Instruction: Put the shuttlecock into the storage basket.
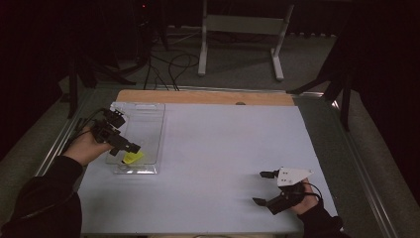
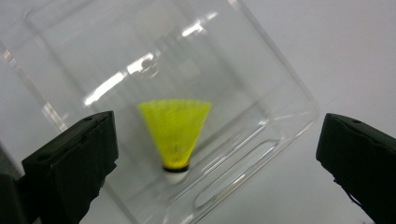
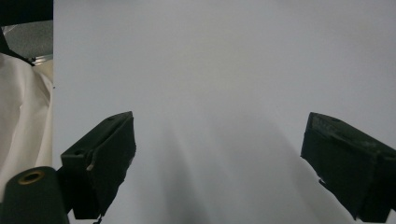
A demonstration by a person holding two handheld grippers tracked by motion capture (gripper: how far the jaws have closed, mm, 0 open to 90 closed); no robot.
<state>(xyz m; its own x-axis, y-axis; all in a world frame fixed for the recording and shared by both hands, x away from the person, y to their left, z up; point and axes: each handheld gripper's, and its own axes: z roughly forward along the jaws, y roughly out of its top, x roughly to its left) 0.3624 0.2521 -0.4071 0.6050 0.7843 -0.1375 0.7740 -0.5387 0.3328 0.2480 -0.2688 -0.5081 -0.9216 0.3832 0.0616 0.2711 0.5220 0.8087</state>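
Observation:
A yellow shuttlecock (image 2: 175, 135) with a white cork tip lies on the floor of a clear plastic box (image 2: 261, 93), cork end toward the box's near wall. In the high view the shuttlecock (image 1: 132, 157) rests at the near end of the box (image 1: 148, 124) at the table's left. My left gripper (image 1: 124, 145) hovers over that end, tilted down, and its jaws stand wide open above the shuttlecock without touching it (image 2: 217, 154). My right gripper (image 1: 261, 187) is held low over the white table near the front right, open with nothing between its jaws (image 3: 219, 154).
The white table top (image 1: 223, 148) stretches between the two grippers, with a wooden strip (image 1: 203, 96) along its far edge. Metal rails run down both sides. A white frame stand (image 1: 242, 29) and cables lie on the floor beyond the table.

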